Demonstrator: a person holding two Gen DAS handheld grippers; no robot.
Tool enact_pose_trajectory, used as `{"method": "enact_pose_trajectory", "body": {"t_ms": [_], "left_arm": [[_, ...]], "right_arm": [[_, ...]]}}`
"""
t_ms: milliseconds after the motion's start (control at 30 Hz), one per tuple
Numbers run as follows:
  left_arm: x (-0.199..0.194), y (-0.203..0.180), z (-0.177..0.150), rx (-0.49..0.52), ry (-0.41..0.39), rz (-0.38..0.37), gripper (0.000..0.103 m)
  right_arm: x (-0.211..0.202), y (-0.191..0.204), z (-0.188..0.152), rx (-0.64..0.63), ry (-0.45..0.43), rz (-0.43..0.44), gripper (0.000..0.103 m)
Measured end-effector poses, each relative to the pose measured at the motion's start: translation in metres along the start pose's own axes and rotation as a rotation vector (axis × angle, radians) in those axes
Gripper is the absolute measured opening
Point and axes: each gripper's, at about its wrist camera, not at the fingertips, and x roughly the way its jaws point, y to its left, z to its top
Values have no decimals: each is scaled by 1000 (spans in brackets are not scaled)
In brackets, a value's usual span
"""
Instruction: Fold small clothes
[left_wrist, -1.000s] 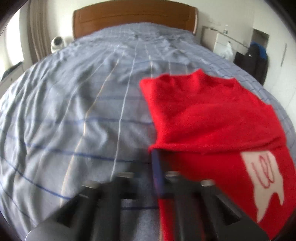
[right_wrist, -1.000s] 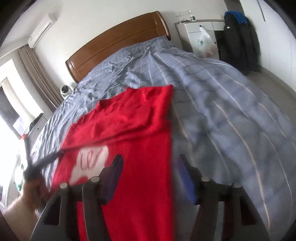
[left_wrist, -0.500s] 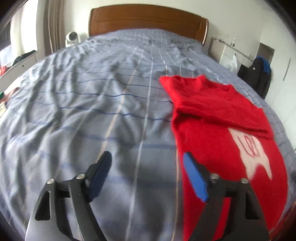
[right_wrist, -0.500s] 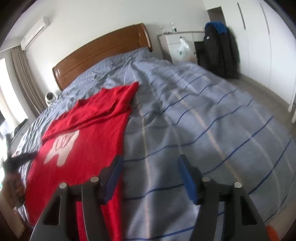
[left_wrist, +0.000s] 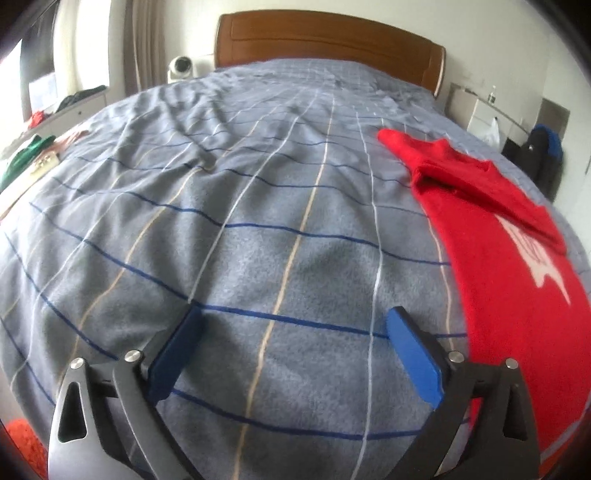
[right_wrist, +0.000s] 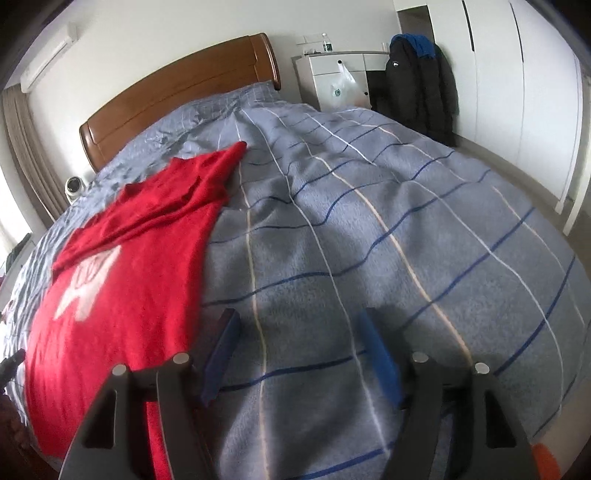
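A red top with a white print lies flat on the grey-blue checked bedspread, its upper part folded over. In the left wrist view it is at the right; my left gripper is open and empty over bare bedspread to its left. In the right wrist view the red top is at the left; my right gripper is open and empty over the bedspread, just right of the top's edge.
A wooden headboard stands at the far end. A white nightstand and a dark jacket are at the right of the bed. Clothes lie on a white surface at the left. White wardrobe doors line the right wall.
My left gripper let go of the red top's edge, opened and moved left and back off the garment. My right gripper moved right, off the top, staying open.
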Motion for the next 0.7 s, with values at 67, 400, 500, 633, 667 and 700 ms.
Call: {"method": "enact_pose_trajectory", "body": {"t_ms": [67, 400, 500, 633, 667, 700], "left_arm": [[1, 2, 1, -2, 2, -4, 102], [1, -2, -4, 25, -7, 18, 102], [2, -4, -5, 35, -14, 28, 103], [1, -4, -7, 42, -20, 34, 103], [1, -4, -7, 41, -20, 33, 103], [1, -4, -7, 41, -19, 32, 103]], "right_arm": [[1, 0, -2, -3, -3, -2, 70], [4, -1, -3, -8, -9, 2, 74], [4, -1, -3, -8, -9, 8, 74], [4, 0, -3, -14, -9, 8, 75], [4, 0, -3, -12, -9, 8, 75], [4, 0, -3, -12, -9, 8, 75]]}}
